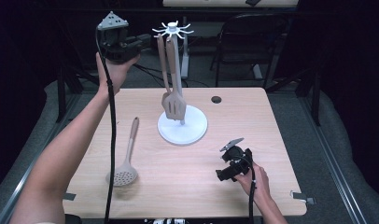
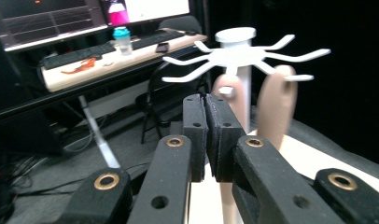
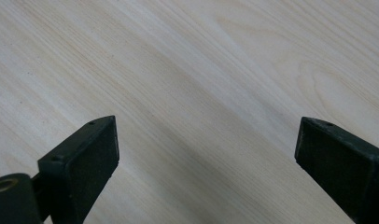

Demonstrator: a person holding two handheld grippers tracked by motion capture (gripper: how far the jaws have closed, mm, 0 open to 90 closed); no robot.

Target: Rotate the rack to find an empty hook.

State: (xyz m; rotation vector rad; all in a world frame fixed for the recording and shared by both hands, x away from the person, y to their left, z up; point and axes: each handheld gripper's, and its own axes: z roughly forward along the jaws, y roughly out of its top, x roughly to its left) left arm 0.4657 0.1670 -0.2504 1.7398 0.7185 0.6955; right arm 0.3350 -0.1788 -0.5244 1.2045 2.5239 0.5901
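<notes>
while closed, left tool (image 2: 207, 100) nears rack (image 2: 243, 56)

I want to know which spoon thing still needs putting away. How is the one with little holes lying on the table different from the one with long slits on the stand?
The skimmer lies flat on the table; the slotted turner hangs upright from the white rack. The skimmer's head is round with many small holes; the slotted turner's head is squarer with long slits. Both are the same tan colour with long handles.
</notes>
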